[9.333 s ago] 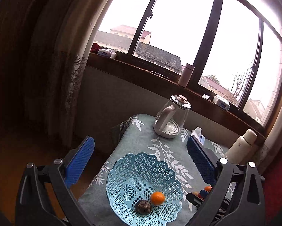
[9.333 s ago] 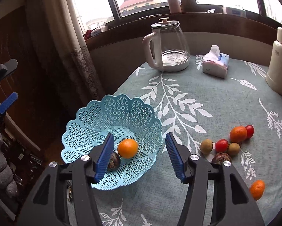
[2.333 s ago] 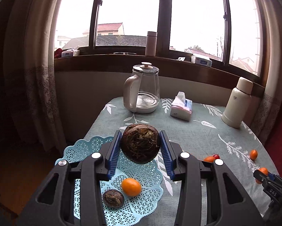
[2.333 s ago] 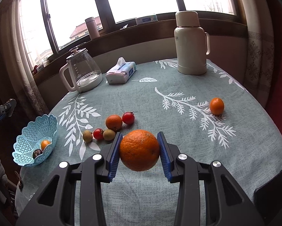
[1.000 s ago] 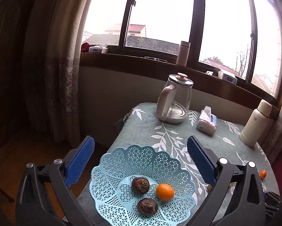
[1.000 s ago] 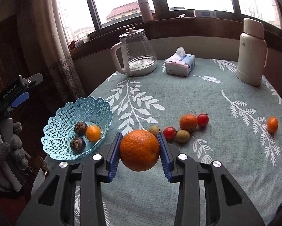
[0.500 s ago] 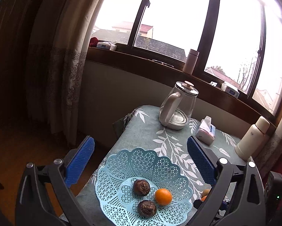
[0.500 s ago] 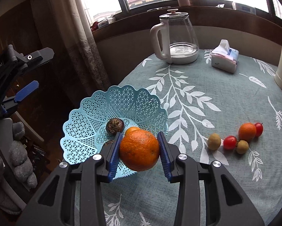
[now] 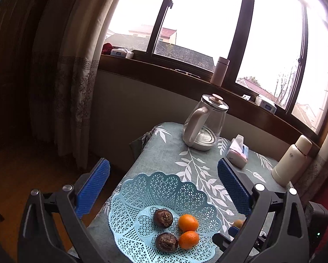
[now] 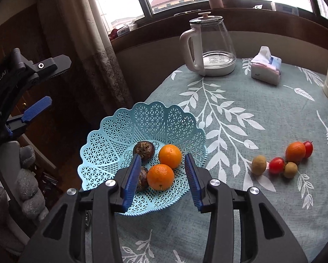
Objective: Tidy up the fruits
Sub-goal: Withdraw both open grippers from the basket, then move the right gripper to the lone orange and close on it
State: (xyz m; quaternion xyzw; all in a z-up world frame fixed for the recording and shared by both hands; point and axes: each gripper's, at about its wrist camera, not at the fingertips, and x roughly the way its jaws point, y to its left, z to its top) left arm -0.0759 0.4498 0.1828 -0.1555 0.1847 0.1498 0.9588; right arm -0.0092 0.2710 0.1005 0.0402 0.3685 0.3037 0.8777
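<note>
My right claw point(image 10: 162, 176) hangs just above the near side of the blue basket point(image 10: 111, 135), its blue pads spread apart and gripping nothing. Between the pads, lying on the basket floor, sits an orange point(image 10: 160, 177). A 2nd orange point(image 10: 170, 156) lies just beyond it at about 1 o'clock, the 2 touching or nearly so. A dark brown wrinkled fruit point(image 10: 144, 150) rests at 11 o'clock from the near orange, and another dark fruit point(image 10: 143, 177) lies at 9 o'clock, partly hidden behind my left-hand pad point(image 10: 132, 180).

My left claw point(image 9: 164, 188) is also wide open and empty, held above the basket's near rim; from the right wrist view it shows off the table edge at 9 o'clock.

Out on the leaf-print tablecloth point(image 10: 240, 114), at 3 o'clock from the basket, 5 loose fruits cluster: a tan round fruit point(image 10: 258, 164), a cherry tomato point(image 10: 276, 165), a smaller tan fruit point(image 10: 290, 169), a small orange point(image 10: 295, 151) and a 2nd tomato point(image 10: 308, 149) touching it.

At 12 o'clock stands a glass kettle point(image 10: 210, 48), with a tissue pack point(image 10: 266, 70) to its right.
</note>
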